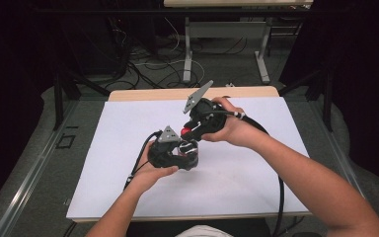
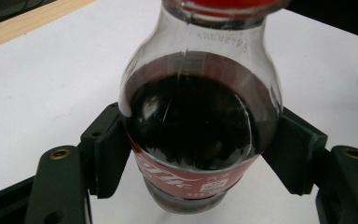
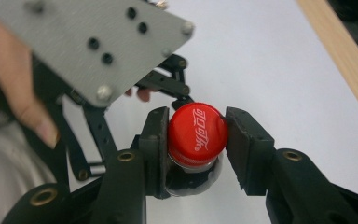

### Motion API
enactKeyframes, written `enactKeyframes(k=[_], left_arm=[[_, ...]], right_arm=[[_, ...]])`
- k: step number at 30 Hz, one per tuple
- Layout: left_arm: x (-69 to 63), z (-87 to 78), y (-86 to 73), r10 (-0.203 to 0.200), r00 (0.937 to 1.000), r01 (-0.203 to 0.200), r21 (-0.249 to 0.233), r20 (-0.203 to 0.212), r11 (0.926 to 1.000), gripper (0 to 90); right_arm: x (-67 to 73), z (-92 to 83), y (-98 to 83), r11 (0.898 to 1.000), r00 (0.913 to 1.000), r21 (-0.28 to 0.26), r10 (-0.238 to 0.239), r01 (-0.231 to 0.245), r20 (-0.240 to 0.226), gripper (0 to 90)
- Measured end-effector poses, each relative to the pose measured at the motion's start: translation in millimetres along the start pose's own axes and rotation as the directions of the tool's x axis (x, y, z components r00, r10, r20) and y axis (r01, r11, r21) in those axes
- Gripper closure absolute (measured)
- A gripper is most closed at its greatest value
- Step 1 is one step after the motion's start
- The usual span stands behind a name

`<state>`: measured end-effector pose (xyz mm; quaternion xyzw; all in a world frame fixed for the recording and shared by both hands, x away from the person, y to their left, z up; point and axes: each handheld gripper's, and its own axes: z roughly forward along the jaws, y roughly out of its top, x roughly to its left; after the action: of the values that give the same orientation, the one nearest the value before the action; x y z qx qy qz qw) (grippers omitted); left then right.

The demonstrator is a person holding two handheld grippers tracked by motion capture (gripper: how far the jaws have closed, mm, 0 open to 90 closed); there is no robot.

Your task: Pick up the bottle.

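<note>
Forearms are seen entering from the bottom of the high view, each hand holding a gripper over a white table (image 1: 128,197). Nearest, the left gripper (image 2: 200,154) is clamped around the body of a small cola bottle (image 2: 198,121), its two black pads pressed against the glass-clear sides at the level of the red label; dark drink is seen filling the bulb up to the shoulder. In the high view the left gripper (image 1: 180,150) is held low over the sheet's middle. Just beyond it, the right gripper (image 1: 187,132) is tilted down onto the bottle's top. From the right gripper view, the red cap (image 3: 197,129) is shown squeezed between that gripper's pads (image 3: 157,140), the jaws closed on it. Farther back, a wooden table edge (image 1: 153,94) is visible, and then a floor with cables (image 1: 158,69).
</note>
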<state>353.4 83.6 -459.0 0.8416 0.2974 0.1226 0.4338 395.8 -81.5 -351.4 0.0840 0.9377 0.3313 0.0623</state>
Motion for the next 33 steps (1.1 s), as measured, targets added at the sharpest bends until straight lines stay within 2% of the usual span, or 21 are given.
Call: enactKeyframes(k=[1, 2, 3, 5, 7, 10, 12, 13, 14, 15, 16, 18, 20, 21, 22, 25, 26, 27, 29, 31, 33], left_arm=[[0.0, -0.2, 0.2, 0.004, 1.0, -0.004, 0.002, 0.003, 1.0, 30.4], [-0.4, -0.1, 0.1, 0.007, 1.0, -0.007, 0.003, 0.005, 1.0, 30.4], [-0.5, 0.1, 0.1, 0.003, 1.0, -0.003, 0.002, 0.005, 1.0, 30.4], [0.9, -0.3, 0.0, -0.007, 1.0, 0.007, -0.001, 0.004, 1.0, 30.4], [1.9, -1.1, 0.1, -0.007, 1.0, 0.007, -0.001, -0.006, 1.0, 30.4], [3.2, -2.2, -0.2, -0.018, 0.9998, 0.018, 0.002, -0.008, 0.9998, 30.4], [3.0, -2.8, -0.2, -0.024, 0.9997, 0.024, 0.003, -0.009, 0.9997, 30.4], [3.1, -2.9, -0.1, -0.022, 0.9997, 0.022, 0.004, -0.01, 0.9997, 30.4], [4.1, -3.1, 0.3, -0.007, 0.9999, 0.007, 0.005, -0.013, 1.0, 30.4], [2.5, -2.0, 0.2, -0.029, 0.9995, 0.029, -0.011, -0.011, 0.9995, 30.4], [2.5, -2.2, 0.4, -0.028, 0.9996, 0.028, -0.009, -0.01, 0.9996, 30.4], [2.4, -2.2, 0.4, -0.025, 0.9996, 0.025, -0.01, -0.01, 0.9996, 30.4], [2.8, -2.5, 0.4, -0.01, 0.9999, 0.01, 0.001, -0.013, 1.0, 30.3], [2.2, -2.2, 0.2, -0.009, 0.9999, 0.009, 0.004, -0.01, 1.0, 30.3], [2.2, -2.3, 0.0, -0.01, 0.9999, 0.01, 0.004, -0.007, 0.9999, 30.3], [2.1, -3.4, 0.4, -0.004, 1.0, 0.004, 0.013, 0.0, 0.9999, 30.4], [1.4, -2.7, 0.3, 0.001, 1.0, -0.001, 0.002, -0.007, 1.0, 30.4], [0.9, -2.6, 0.5, 0.004, 1.0, -0.004, 0.002, -0.005, 1.0, 30.4], [-0.5, -2.2, 0.8, 0.012, 0.9999, -0.012, 0.001, 0.001, 0.9999, 30.4], [-2.5, -1.6, 1.0, 0.01, 0.9999, -0.01, 0.003, 0.013, 0.9999, 30.4], [-3.4, -1.0, 1.2, 0.005, 0.9999, -0.005, 0.0, 0.01, 1.0, 30.4]], right_arm=[[-3.9, -0.4, 0.2, 0.998, 0.9975, 0.0, -0.066, 0.066, -0.027, 60.5], [-6.8, -0.6, 0.2, 0.995, 0.9934, 0.001, -0.102, 0.102, -0.052, 60.4], [-9.2, -0.2, -0.1, 0.986, 0.9831, -0.011, -0.166, 0.165, -0.078, 60.3], [-15.1, 0.3, 0.1, 0.988, 0.9838, -0.02, -0.152, 0.151, -0.094, 59.8], [-12.5, 0.5, -0.6, 0.988, 0.9859, -0.024, -0.151, 0.15, -0.072, 49.2], [-7.3, -0.8, 0.0, 0.998, 0.9984, -0.052, -0.04, 0.038, -0.039, 42.0], [-2.5, -0.9, 0.5, 0.997, 0.9979, -0.052, 0.06, -0.061, -0.026, 42.1], [-0.1, -0.3, 1.0, 0.993, 0.9944, -0.045, 0.105, -0.105, -0.016, 42.1], [3.4, 0.2, 1.4, 0.991, 0.9918, -0.044, 0.127, -0.126, 0.017, 42.2], [6.8, 1.4, 2.1, 0.99, 0.9895, -0.05, 0.133, -0.131, 0.056, 43.3], [10.6, 2.1, 2.6, 0.987, 0.9833, -0.05, 0.159, -0.155, 0.089, 44.8], [17.2, 3.3, 3.8, 0.979, 0.973, -0.058, 0.199, -0.193, 0.116, 50.9], [22.4, 5.6, 4.6, 0.978, 0.9612, -0.058, 0.207, -0.2, 0.182, 56.0], [24.0, 6.2, 5.0, 0.978, 0.9605, -0.05, 0.206, -0.2, 0.187, 58.5], [24.9, 6.7, 5.2, 0.98, 0.9572, -0.049, 0.197, -0.191, 0.213, 60.1], [19.5, 5.4, 4.1, 0.985, 0.9726, -0.05, 0.171, -0.165, 0.158, 60.6], [16.4, 4.3, 3.5, 0.99, 0.9813, -0.041, 0.141, -0.137, 0.131, 60.9], [10.2, 2.4, 2.3, 0.996, 0.9936, -0.034, 0.079, -0.077, 0.081, 61.0], [4.5, 0.4, 1.5, 1.0, 0.9997, -0.022, 0.011, -0.011, 0.021, 61.0], [-4.5, -1.1, 0.2, 0.997, 0.9971, -0.027, -0.067, 0.066, -0.037, 60.9], [-10.0, -1.9, -1.8, 0.988, 0.9846, -0.043, -0.15, 0.147, -0.09, 60.5]])
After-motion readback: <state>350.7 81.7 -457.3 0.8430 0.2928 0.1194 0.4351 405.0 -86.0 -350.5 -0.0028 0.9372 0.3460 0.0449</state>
